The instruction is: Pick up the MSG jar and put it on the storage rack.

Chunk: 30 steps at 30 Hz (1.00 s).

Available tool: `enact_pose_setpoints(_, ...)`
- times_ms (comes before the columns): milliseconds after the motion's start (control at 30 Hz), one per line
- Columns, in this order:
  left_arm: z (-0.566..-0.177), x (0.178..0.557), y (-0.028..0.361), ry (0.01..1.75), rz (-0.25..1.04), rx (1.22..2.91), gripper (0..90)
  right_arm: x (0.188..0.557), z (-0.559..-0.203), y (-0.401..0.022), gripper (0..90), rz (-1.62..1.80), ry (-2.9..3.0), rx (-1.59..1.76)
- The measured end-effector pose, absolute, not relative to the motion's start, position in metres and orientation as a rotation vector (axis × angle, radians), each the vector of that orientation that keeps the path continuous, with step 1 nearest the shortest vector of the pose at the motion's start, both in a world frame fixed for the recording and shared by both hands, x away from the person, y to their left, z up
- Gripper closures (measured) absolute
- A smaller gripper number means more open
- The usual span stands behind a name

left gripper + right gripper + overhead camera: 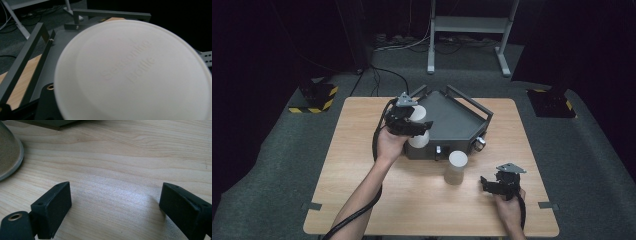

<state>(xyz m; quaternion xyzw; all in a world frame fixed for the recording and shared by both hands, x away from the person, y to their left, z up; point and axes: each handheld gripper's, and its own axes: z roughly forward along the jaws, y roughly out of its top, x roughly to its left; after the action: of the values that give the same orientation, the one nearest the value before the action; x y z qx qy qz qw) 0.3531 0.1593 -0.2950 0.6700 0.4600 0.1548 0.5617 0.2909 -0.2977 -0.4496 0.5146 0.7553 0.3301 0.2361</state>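
While its jaws are hidden behind the white seasoning bottle [135, 72] gripped, the left gripper [412, 122] is raised above the grey tray [452, 122]; the right gripper [115, 205] is held wide and empty over the wooden table [130, 157].

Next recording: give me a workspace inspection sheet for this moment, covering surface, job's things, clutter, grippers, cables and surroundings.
Surface: light wooden table, bare around the grey tray standing at its far middle.
Job's things: one white seasoning bottle held at the tray's near left edge, lid embossed "Seasoning Bottle"; second bottle upright on the table in front of the tray.
Clutter: nothing seen.
Grippers: left gripper shut on the seasoning bottle; right gripper open, jaws apart above bare wood, nothing between them.
Cables: black cable trailing along the left forearm; floor cables behind the table.
Surroundings: dark room, grey carpet, white stand, hazard-striped bases.
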Motion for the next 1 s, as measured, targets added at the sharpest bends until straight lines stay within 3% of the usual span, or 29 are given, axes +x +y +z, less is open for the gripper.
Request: enact_pose_setpoints(1000, -0.307, 0.393, 0.136, 1.210, 0.453, 1.564, 35.2, 0.291, -0.450, -0.298, 10.8, 0.906, 2.071, 1.410)
